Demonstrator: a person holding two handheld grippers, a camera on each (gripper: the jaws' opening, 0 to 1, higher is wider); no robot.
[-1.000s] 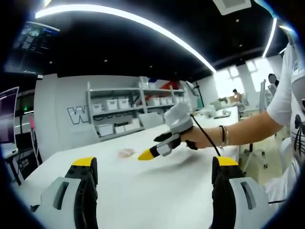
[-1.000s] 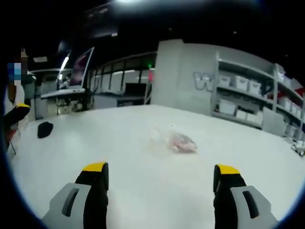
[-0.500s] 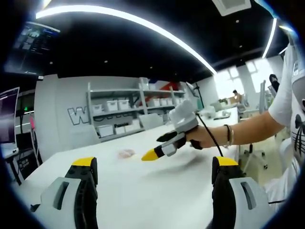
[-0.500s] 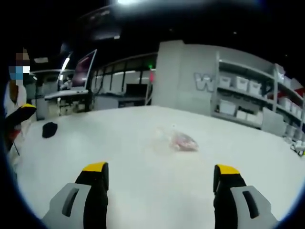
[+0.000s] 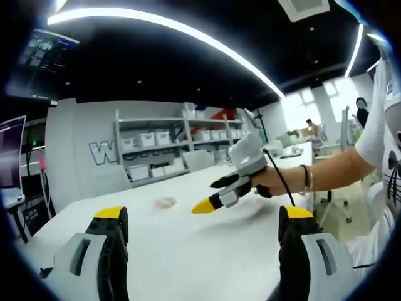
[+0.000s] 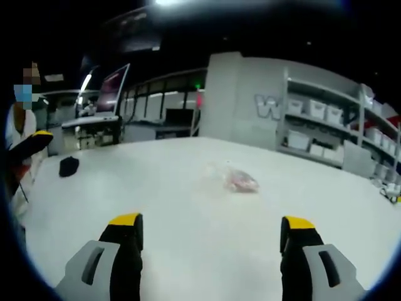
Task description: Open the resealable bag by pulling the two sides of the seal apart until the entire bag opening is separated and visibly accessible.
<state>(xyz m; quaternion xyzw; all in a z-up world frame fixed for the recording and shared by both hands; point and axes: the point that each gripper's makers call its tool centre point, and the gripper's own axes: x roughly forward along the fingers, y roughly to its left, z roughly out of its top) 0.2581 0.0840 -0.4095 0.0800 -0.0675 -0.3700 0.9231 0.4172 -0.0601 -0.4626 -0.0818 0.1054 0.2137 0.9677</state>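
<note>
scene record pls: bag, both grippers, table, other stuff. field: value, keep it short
bag: resealable bag lies flat on the table, untouched, pinkish contents
table: white table
left gripper: left gripper open, above the table, short of the bag
right gripper: right gripper open, aimed at the bag, not touching
other: small black object near the table edge

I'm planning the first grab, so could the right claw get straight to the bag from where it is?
Probably yes: the right claw is open, and only bare white table lies between it and the bag ahead.
</note>
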